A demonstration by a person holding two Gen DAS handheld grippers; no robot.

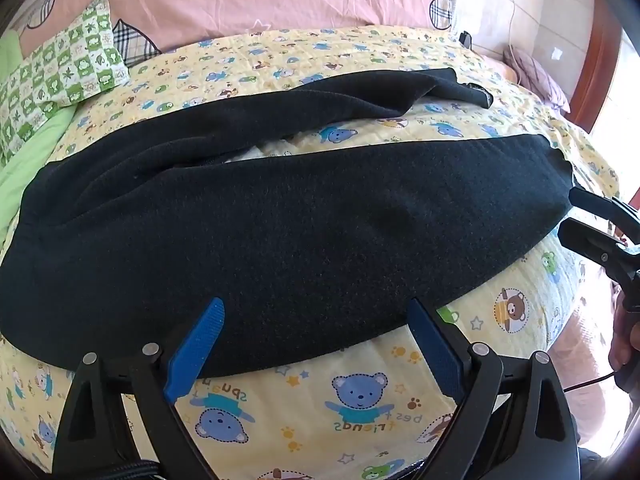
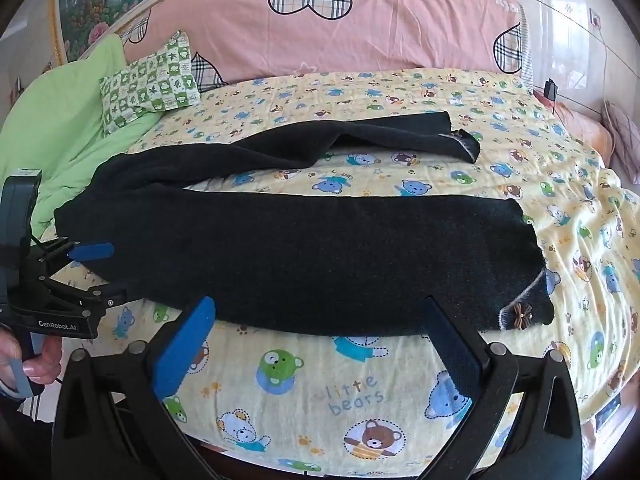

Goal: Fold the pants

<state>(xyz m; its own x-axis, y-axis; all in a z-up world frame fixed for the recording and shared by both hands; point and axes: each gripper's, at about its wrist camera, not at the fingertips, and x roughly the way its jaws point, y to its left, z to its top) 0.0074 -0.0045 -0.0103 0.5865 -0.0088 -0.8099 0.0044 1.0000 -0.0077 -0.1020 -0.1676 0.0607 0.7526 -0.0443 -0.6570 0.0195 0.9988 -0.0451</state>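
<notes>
Black pants (image 2: pixel 320 248) lie flat across the bed (image 2: pixel 360 392), legs spread in a V, near leg toward both grippers. Left gripper (image 1: pixel 316 344): fingers apart, tips at the near fabric edge. Right gripper (image 2: pixel 320 340): fingers apart, just short of the near hem. Green checked pillow (image 2: pixel 150 80) behind.

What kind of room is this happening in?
Most likely a bedroom at home. Black pants lie spread on a bed with a yellow bear-print sheet, a long pink pillow runs along the head, and a small green checked pillow sits nearby.
</notes>
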